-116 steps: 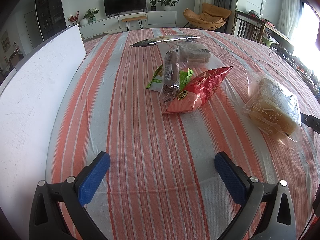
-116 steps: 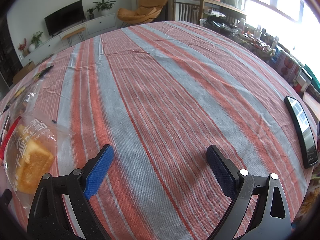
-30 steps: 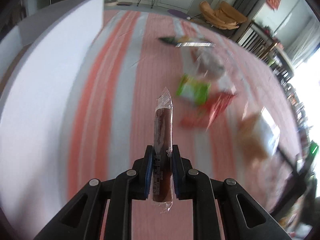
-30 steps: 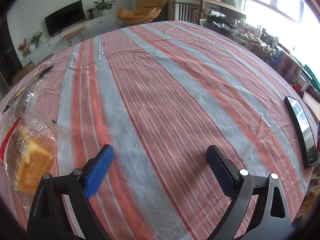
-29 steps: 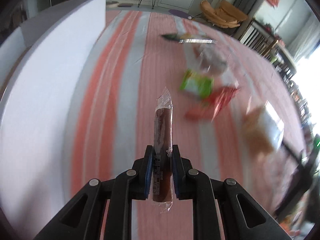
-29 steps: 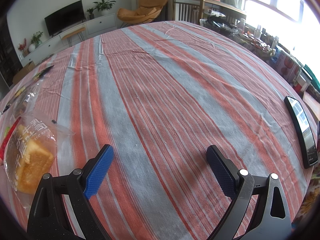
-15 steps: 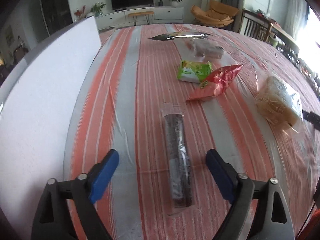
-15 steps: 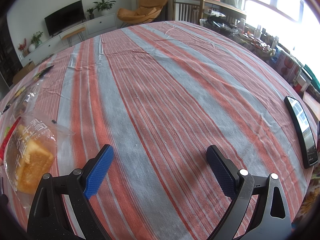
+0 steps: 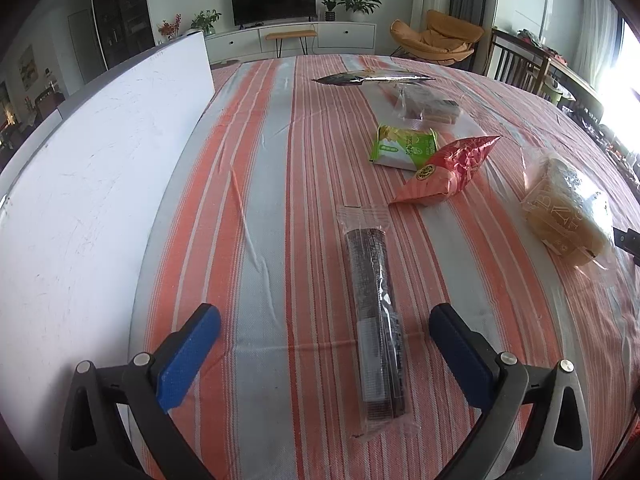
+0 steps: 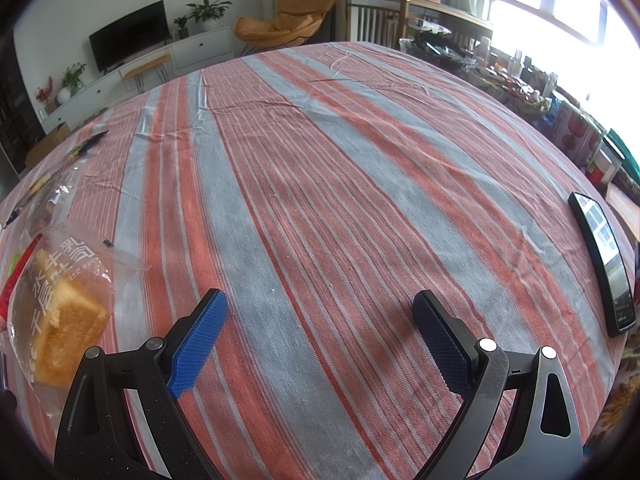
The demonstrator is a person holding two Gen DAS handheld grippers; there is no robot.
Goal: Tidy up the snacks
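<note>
Near the left edge of the striped table (image 9: 256,240), just off the white board (image 9: 88,184): one long dark snack stick (image 9: 374,320) lying flat, lengthwise, alone. Left gripper (image 9: 324,344) spread wide above its near end, blue pads on either side, touching nothing. So that piece looks placed and let go.

Further toward the middle, still a loose bunch: red chip bag (image 9: 444,172) touching the green packet (image 9: 404,146), clear-wrapped biscuits (image 9: 428,106) behind, flat silver pouch (image 9: 372,78) toward the far edge. Bread loaf bag (image 9: 568,212) well apart on the right side.

Right gripper (image 10: 318,332) also gaping, holding nothing, parked over bare cloth with the bread beside its left finger. Black phone (image 10: 604,272) at the right edge.

Judging by that: roughly one item sorted, five left. Early days.
</note>
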